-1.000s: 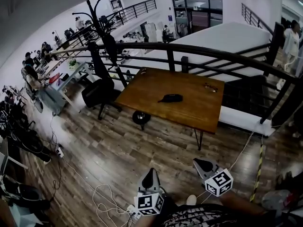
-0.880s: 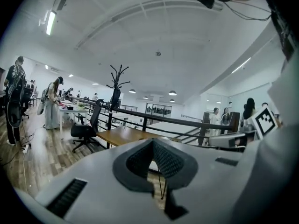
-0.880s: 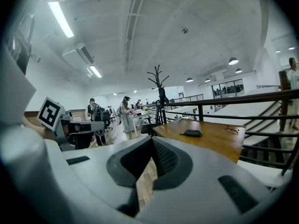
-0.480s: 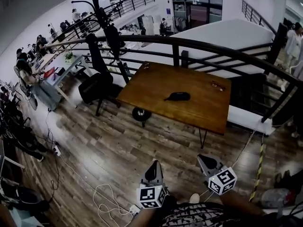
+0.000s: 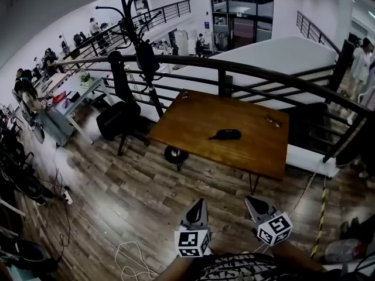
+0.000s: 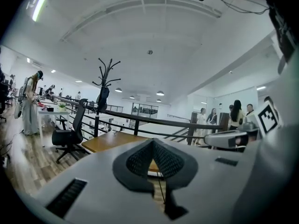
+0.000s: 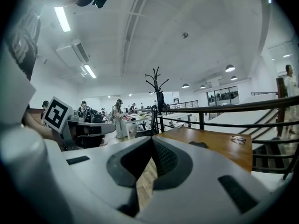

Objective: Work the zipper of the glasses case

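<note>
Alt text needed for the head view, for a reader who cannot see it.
A dark glasses case lies near the middle of a wooden table beside a railing, well ahead across a wood floor. The left gripper and right gripper, both shut and empty, sit low in frame.

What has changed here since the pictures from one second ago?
The person seems to have moved nearer: the table and the glasses case now show lower in the head view. Nothing was gripped or released. The left gripper and right gripper stay shut, empty, short of the table.
</note>
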Demonstrator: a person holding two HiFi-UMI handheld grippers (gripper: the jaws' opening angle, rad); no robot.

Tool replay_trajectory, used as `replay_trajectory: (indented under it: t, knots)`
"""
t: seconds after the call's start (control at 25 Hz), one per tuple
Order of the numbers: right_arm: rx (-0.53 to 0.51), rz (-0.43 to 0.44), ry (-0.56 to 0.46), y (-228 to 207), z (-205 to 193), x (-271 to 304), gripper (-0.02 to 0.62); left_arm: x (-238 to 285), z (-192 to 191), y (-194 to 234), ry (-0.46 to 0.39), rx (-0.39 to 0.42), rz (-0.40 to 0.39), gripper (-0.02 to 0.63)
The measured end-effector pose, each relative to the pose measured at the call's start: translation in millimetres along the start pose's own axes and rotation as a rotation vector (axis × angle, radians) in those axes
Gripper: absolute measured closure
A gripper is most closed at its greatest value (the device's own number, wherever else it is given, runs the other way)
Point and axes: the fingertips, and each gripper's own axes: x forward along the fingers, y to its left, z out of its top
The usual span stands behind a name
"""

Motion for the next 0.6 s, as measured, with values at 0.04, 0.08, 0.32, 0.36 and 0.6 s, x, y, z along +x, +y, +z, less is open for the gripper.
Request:
replay_trajectory:
  t: [0.04,0.08,0.32,0.36,0.6]
  knots:
    - [-0.008,-0.006,-0.001,2,2,4,0.597,0,1,4,0.006,-0.007,-0.007,0.6]
    - [-0.015,-0.014,-0.004,4,4,9,0.597,0,1,8,0.011,-0.011,-0.014,0.6]
    - [-0.037,-0.12,-0.009,8,10,27,0.597,5,6,31,0.003,-0.007,-0.063,0.6]
    - [-0.036,-0.132,-0.007,11,8,28,0.597,5,6,32,-0.002,-0.002,-0.074,0.6]
    - [-0.05,-0.143,0.004,30,0,37,0.597,11,-15,43,0.047,-0.004,-0.125,0.6]
